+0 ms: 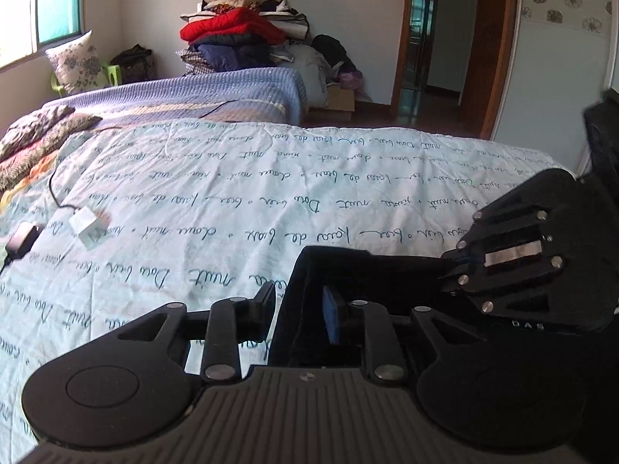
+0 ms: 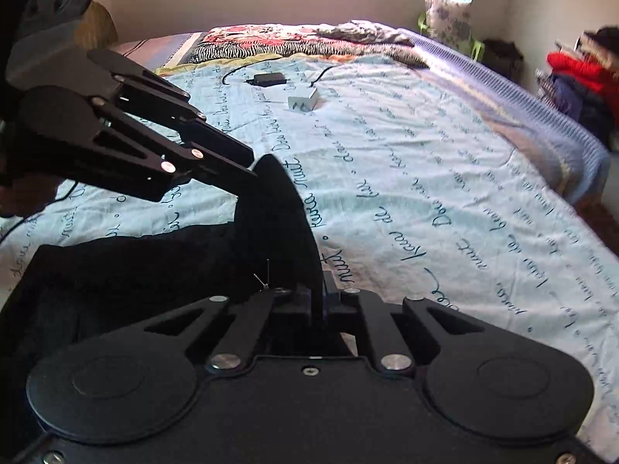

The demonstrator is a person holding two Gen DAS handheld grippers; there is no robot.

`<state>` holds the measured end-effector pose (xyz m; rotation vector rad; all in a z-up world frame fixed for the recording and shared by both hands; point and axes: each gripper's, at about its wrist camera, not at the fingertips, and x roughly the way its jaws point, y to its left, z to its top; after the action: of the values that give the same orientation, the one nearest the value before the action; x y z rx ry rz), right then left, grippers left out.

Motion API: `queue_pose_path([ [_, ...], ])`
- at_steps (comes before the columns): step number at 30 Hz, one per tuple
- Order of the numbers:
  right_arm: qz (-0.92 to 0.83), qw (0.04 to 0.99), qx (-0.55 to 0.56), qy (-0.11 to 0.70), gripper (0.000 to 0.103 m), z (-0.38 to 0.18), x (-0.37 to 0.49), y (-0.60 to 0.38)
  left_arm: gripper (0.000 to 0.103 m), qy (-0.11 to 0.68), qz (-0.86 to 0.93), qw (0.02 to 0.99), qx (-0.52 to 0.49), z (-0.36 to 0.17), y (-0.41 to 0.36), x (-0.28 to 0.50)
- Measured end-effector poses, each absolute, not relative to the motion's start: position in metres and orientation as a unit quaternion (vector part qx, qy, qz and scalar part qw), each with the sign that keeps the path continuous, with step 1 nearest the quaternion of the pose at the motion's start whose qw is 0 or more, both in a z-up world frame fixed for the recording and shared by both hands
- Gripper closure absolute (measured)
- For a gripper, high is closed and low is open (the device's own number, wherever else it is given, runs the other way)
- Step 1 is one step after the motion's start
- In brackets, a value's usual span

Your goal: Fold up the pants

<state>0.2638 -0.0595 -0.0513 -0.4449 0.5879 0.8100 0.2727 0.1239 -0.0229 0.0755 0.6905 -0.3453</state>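
Observation:
The black pants (image 1: 371, 274) hang between my two grippers above the pale blue bedspread (image 1: 216, 201). My left gripper (image 1: 300, 309) is shut on one edge of the pants. My right gripper shows at the right of the left wrist view (image 1: 448, 270), pinching the same cloth close by. In the right wrist view my right gripper (image 2: 319, 301) is shut on a raised fold of the pants (image 2: 278, 224), and my left gripper (image 2: 251, 172) pinches the cloth's peak from the left. The rest of the pants lies dark at lower left (image 2: 96, 270).
A white box (image 1: 88, 228) and a black charger (image 1: 23, 237) with a cable lie on the bedspread at the left. Patterned blankets (image 2: 294, 44) lie at the bed's head. A pile of clothes (image 1: 240, 34) stands beyond the bed. A doorway (image 1: 437, 38) opens at the back right.

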Motion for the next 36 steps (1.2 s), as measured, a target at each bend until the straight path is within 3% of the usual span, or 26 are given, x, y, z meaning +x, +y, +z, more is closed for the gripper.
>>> queue_pose_path([
  [1,0.370,0.861,-0.223,0.267,0.097,-0.047,0.251,-0.059,0.065,0.342,-0.173,0.923,0.008,-0.019,0.131,0.266],
  [4,0.328,0.876,-0.271,0.229,0.097,-0.046,0.221,-0.047,0.038,0.361,-0.189,0.905,-0.123,-0.011,0.155,0.250],
  [8,0.301,0.889,-0.264,0.220,0.098,-0.047,0.201,-0.035,0.024,0.382,-0.202,0.868,-0.245,-0.005,0.161,0.237],
  [11,0.280,0.895,-0.286,0.197,0.098,-0.047,0.180,-0.024,0.024,0.412,-0.171,0.860,-0.248,-0.006,0.147,0.237],
  [13,0.279,0.900,-0.272,0.196,0.098,-0.044,0.173,-0.020,0.029,0.419,-0.148,0.861,-0.249,-0.008,0.141,0.237],
  [18,0.275,0.905,-0.261,0.192,0.098,-0.042,0.153,-0.019,0.070,0.460,-0.115,0.836,-0.276,-0.024,0.140,0.242],
  [19,0.277,0.906,-0.254,0.197,0.098,-0.042,0.151,-0.019,0.086,0.464,-0.113,0.829,-0.292,-0.028,0.142,0.241],
  [20,0.280,0.905,-0.249,0.200,0.098,-0.044,0.149,-0.018,0.093,0.464,-0.116,0.824,-0.304,-0.031,0.145,0.239],
  [22,0.283,0.898,-0.266,0.206,0.095,-0.052,0.141,-0.017,0.098,0.454,-0.111,0.833,-0.298,-0.030,0.145,0.232],
  [23,0.271,0.895,-0.289,0.204,0.078,-0.057,0.132,-0.020,0.098,0.443,-0.102,0.846,-0.280,-0.027,0.143,0.227],
  [24,0.250,0.895,-0.312,0.196,0.046,-0.062,0.122,-0.024,0.098,0.435,-0.100,0.854,-0.268,-0.026,0.142,0.222],
  [25,0.226,0.895,-0.337,0.185,0.034,-0.069,0.110,-0.034,0.098,0.429,-0.102,0.860,-0.257,-0.024,0.140,0.218],
  [26,0.210,0.891,-0.358,0.182,0.030,-0.075,0.099,-0.046,0.098,0.426,-0.105,0.861,-0.256,-0.024,0.140,0.216],
  [29,0.160,0.884,-0.383,0.215,0.031,-0.092,0.076,-0.089,0.098,0.418,-0.112,0.863,-0.261,-0.023,0.142,0.209],
  [33,0.109,0.896,-0.346,0.256,0.045,-0.097,0.061,-0.141,0.098,0.411,-0.116,0.866,-0.260,-0.018,0.141,0.203],
  [34,0.098,0.897,-0.341,0.264,0.050,-0.099,0.061,-0.150,0.098,0.409,-0.116,0.867,-0.259,-0.016,0.141,0.202],
  [36,0.086,0.907,-0.308,0.275,0.080,-0.098,0.065,-0.167,0.098,0.406,-0.114,0.870,-0.257,-0.014,0.141,0.199],
])
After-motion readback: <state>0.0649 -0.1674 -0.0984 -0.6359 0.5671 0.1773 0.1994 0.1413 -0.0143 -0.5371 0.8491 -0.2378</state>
